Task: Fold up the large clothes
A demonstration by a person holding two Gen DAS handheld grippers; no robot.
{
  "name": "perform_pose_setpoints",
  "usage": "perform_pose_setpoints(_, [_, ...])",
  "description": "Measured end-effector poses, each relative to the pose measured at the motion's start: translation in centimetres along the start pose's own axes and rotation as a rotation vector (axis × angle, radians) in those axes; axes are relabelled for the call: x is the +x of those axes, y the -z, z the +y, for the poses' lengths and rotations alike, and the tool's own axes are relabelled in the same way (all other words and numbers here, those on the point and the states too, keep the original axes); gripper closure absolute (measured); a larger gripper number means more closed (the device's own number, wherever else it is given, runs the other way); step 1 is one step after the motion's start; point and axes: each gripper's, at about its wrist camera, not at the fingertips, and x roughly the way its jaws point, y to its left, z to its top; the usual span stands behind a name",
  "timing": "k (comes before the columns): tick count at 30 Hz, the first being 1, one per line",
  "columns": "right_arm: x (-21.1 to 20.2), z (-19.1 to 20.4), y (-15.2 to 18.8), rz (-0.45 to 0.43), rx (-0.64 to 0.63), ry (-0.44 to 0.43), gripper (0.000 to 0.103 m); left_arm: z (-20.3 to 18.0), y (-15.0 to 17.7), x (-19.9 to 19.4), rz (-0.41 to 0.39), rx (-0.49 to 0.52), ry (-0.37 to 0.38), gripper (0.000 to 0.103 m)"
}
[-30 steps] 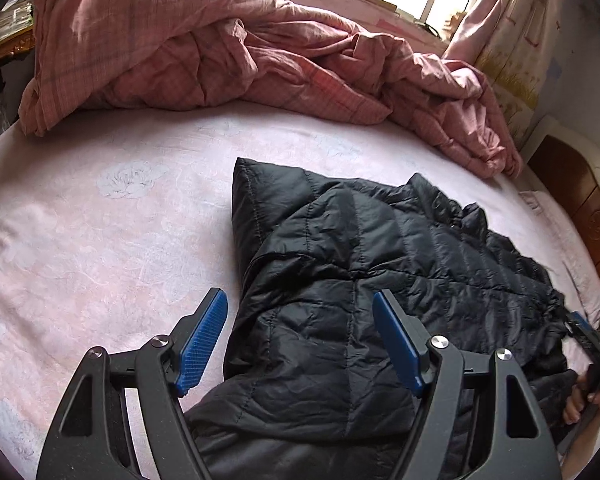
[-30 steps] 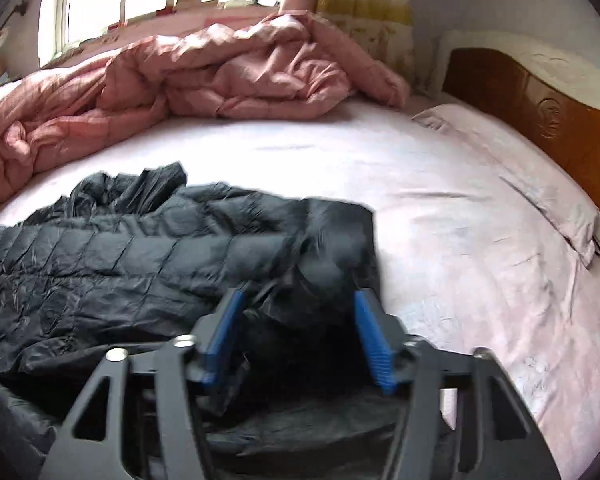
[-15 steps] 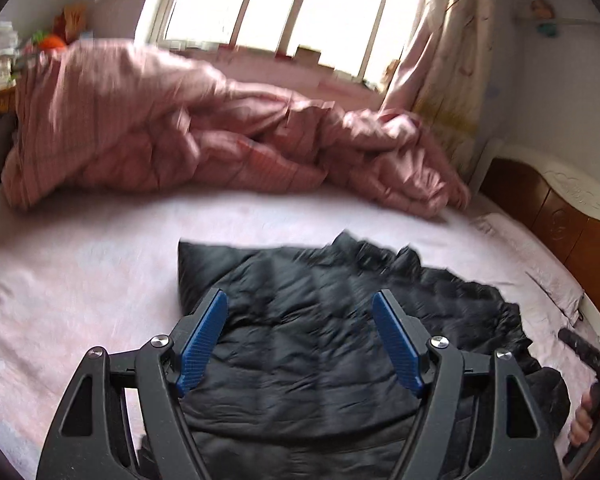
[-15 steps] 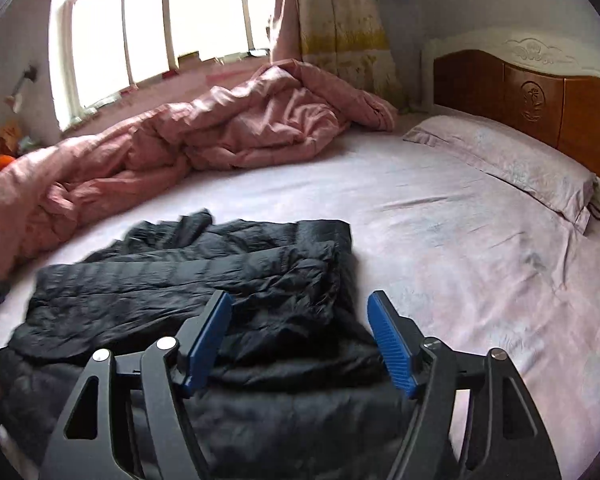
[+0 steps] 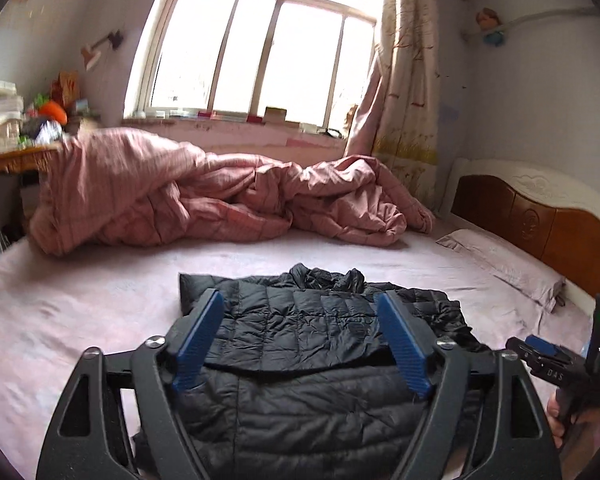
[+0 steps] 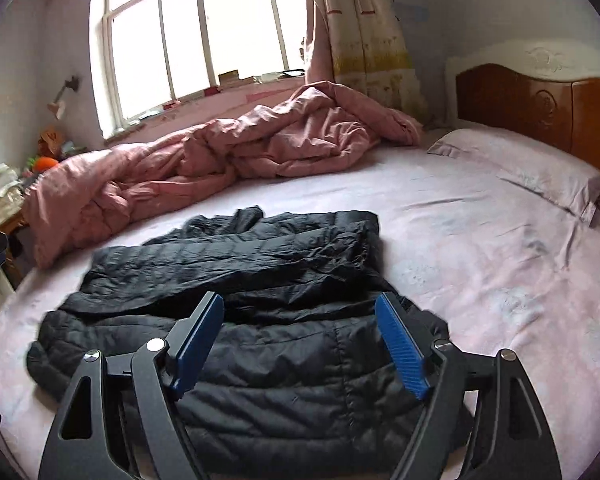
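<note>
The left hand-held gripper (image 5: 300, 344) is above the near part of the black puffer jacket (image 5: 308, 360), jaws opening with nothing pinched between them. The right hand-held gripper (image 6: 300, 344) hangs just as empty, its blue pads (image 6: 400, 344) spread wide. The jacket lies folded on the pink bed (image 6: 460, 240), well apart from the rumpled pink quilt (image 6: 260, 144) under the window (image 5: 260, 40).
</note>
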Motion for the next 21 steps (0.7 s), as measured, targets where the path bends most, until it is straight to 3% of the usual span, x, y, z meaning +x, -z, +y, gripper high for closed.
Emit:
perform_pose_setpoints(4, [-1.0,0.2,1.0,-0.005,-0.019,-0.002,0.02,-0.6,1.7,-3.2,-0.062,0.026,-0.033,0.006])
perform_pose_setpoints(7, [-1.9,0.4,1.5,-0.006,-0.026,-0.016,0.017,-1.2,3.5,-4.3,-0.091,0.064,-0.022,0.0])
perform_pose_setpoints(9, [-2.5,0.5,1.7,-0.019,-0.034,-0.015,0.013,-2.4,5.2,-4.4,-0.088,0.144,-0.064,0.0])
perform_pose_setpoints(12, [-3.2,0.6,2.5,-0.043,-0.067,0.026,0.009,-3.0,6.8,-3.6,-0.099,0.18,-0.086,0.0])
perform_pose_setpoints(16, [-3.4,0.5,3.7,-0.057,-0.091,0.079,0.0,-2.5,8.1,-2.5,-0.085,0.146,-0.068,0.0])
perform_pose_setpoints(21, [-2.6,0.5,3.7,-0.034,-0.103,0.118,0.0,-1.2,10.3,-1.3,-0.079,0.087,-0.086,0.0])
